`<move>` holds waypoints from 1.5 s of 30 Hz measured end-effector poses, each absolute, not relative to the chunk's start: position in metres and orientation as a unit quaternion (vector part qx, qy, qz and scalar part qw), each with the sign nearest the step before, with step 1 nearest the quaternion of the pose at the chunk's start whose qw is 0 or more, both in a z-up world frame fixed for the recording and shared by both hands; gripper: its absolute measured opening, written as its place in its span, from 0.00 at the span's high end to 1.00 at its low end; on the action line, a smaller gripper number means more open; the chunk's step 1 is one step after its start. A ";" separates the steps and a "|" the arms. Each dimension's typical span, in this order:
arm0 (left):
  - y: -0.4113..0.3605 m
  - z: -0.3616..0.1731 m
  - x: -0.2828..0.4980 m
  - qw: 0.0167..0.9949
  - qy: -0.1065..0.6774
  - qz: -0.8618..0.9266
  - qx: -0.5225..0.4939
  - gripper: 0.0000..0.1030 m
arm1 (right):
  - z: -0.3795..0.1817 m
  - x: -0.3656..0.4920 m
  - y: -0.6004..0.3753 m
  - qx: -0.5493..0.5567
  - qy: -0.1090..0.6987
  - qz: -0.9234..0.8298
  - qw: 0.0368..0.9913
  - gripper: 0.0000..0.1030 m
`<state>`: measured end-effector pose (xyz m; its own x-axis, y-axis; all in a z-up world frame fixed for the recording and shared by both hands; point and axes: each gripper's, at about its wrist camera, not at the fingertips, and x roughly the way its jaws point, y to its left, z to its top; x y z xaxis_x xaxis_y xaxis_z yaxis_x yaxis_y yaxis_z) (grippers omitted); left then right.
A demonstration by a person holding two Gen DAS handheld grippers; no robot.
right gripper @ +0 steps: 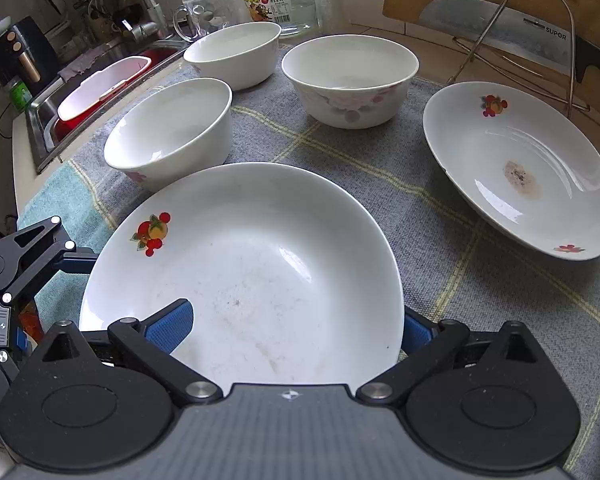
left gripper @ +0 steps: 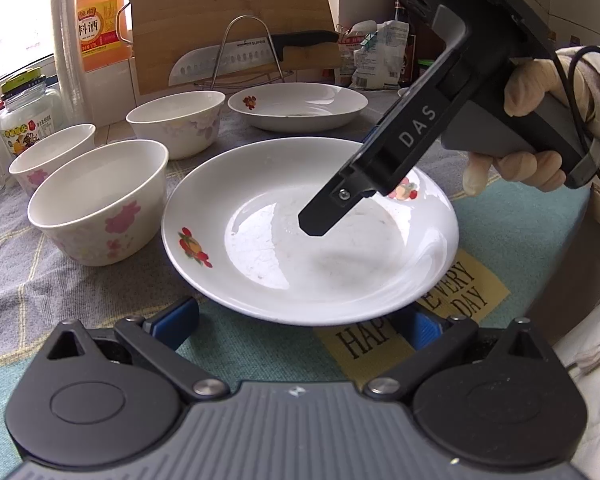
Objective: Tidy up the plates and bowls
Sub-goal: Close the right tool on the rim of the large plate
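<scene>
A white plate with fruit prints [left gripper: 260,208] [right gripper: 260,248] lies on the cloth in front of both grippers. My left gripper [left gripper: 300,320] is open, its blue pads [left gripper: 176,318] at the plate's near rim. My right gripper [right gripper: 296,330] is open, one pad [right gripper: 172,322] over the plate's inside and one outside its rim; in the left wrist view its finger [left gripper: 320,216] hangs over the plate's middle. A second plate [left gripper: 300,104] [right gripper: 520,168] lies further back. Three white flowered bowls [left gripper: 100,200] [left gripper: 176,120] [left gripper: 48,156] stand left of the plates.
A grey and teal cloth [right gripper: 440,240] covers the counter. A knife on a wire rack [left gripper: 228,60], a wooden board [left gripper: 228,8], a cooking wine bottle [left gripper: 100,12] and a jar [left gripper: 24,116] stand at the back. A sink [right gripper: 100,84] lies to the left.
</scene>
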<state>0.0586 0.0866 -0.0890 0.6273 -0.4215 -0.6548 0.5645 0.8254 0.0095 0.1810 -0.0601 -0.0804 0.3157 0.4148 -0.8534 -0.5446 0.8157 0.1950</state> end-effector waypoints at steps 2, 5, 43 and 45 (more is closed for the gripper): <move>0.088 -0.089 0.058 0.895 0.330 -0.279 0.108 0.00 | -0.081 0.180 -0.061 -0.065 0.499 0.297 0.811 0.00; 0.089 -0.088 0.057 0.893 0.329 -0.287 0.113 0.00 | -0.081 0.178 -0.062 -0.069 0.494 0.303 0.812 0.00; 0.098 -0.088 0.067 0.876 0.297 -0.353 0.139 0.00 | -0.078 0.206 -0.073 0.003 0.525 0.353 0.775 0.00; 0.099 -0.089 0.068 0.875 0.298 -0.355 0.137 0.00 | -0.078 0.208 -0.072 0.005 0.525 0.357 0.773 0.00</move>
